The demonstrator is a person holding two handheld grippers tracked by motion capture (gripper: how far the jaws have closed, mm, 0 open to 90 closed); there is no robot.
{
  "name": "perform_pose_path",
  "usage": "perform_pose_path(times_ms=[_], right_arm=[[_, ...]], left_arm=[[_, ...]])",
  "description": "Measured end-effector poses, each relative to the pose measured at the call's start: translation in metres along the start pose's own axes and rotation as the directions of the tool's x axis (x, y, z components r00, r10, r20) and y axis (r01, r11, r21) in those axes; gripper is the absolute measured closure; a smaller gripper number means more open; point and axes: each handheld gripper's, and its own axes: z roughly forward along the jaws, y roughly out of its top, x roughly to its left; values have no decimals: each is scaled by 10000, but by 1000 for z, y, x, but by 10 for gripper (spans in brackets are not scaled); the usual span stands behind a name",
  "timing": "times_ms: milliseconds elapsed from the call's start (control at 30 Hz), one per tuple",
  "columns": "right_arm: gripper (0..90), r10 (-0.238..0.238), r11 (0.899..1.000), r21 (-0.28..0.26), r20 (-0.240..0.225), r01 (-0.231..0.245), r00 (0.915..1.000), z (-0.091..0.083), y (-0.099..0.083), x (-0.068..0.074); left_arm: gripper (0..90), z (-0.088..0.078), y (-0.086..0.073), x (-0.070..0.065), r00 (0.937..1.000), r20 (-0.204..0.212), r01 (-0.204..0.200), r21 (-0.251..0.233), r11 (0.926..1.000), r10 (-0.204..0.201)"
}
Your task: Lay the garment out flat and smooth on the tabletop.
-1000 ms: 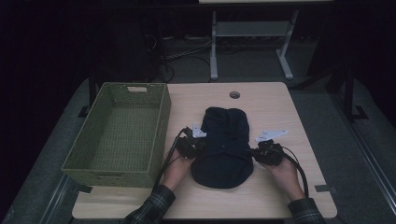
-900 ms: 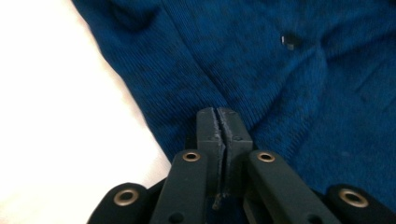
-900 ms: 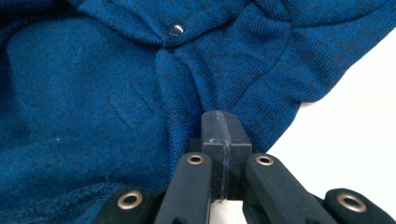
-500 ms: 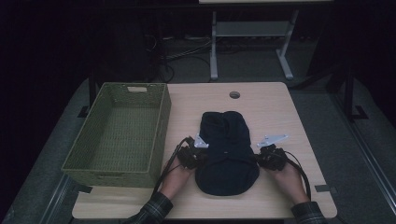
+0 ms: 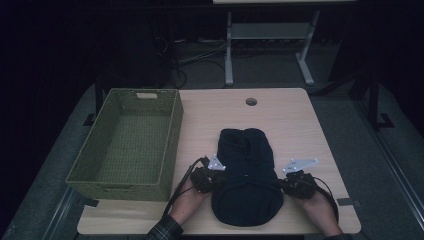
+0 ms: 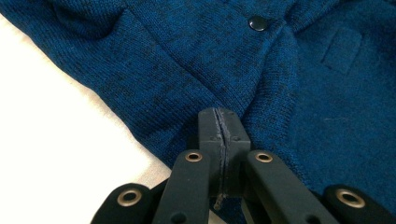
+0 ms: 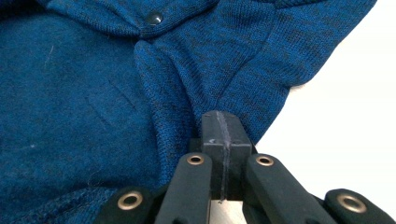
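Note:
A dark blue knit garment (image 5: 247, 180) with snap buttons lies on the wooden table (image 5: 295, 125), near the front edge. My left gripper (image 5: 219, 181) is at its left edge and my right gripper (image 5: 281, 186) at its right edge. In the left gripper view the left gripper (image 6: 219, 117) has its jaws pressed together on the hem, and the knit (image 6: 303, 93) puckers at the tip. The right gripper (image 7: 222, 120) is likewise shut on a fold of the knit (image 7: 70, 93). A dark snap (image 6: 257, 22) sits near the top.
An empty green woven basket (image 5: 172, 135) stands on the table's left side, close to my left hand. A round cable hole (image 5: 251, 101) is at the table's far middle. Beyond the table stands a white desk frame (image 5: 229, 55) on a dark floor.
Both grippers have moved toward the table's near edge, and the garment has slid that way with them. Its near end now lies wider and closer to the front edge.

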Motion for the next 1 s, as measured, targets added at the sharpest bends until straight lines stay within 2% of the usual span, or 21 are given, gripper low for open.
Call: perform_pose_path(times_ms=[167,233,333,633,733,800,833,900,1000], right_arm=[[877,132,9998,-131,-135,-134,9998,-3,3,-4],[848,83,9998,-176,-100,-85,9999,-3,5,-7],[786,260,9993,-279,-109,-263,9996,-4,9,-11],[578,309,9987,-402,67,-306,9995,-5,22,-23],[546,236,9987,-461,117,-230,9997,-6,28,-27],[522,349,9980,-534,77,-345,9994,-7,32,-30],[515,228,9983,-534,127,-220,9997,-7,35,-32],[503,336,9973,-660,82,-329,9994,-6,41,-36],[494,367,9973,-635,139,-357,9992,-5,51,-41]], left_arm=[[810,-5,5,4,9998,-173,48,-164,9999,-51],[762,-8,7,8,9996,-177,195,-283,9994,-200],[695,-10,11,13,9991,-209,372,-411,9985,-381],[450,-11,20,29,9993,-21,372,-571,9977,-374],[442,-13,24,34,9996,-100,273,-707,9971,-280],[432,-13,27,38,9994,-157,301,-731,9969,-314],[424,-14,29,40,9992,-161,359,-749,9965,-372],[406,-16,35,45,9983,-145,550,-657,9963,-561],[381,-18,42,52,9960,-211,846,-927,9921,-869]])
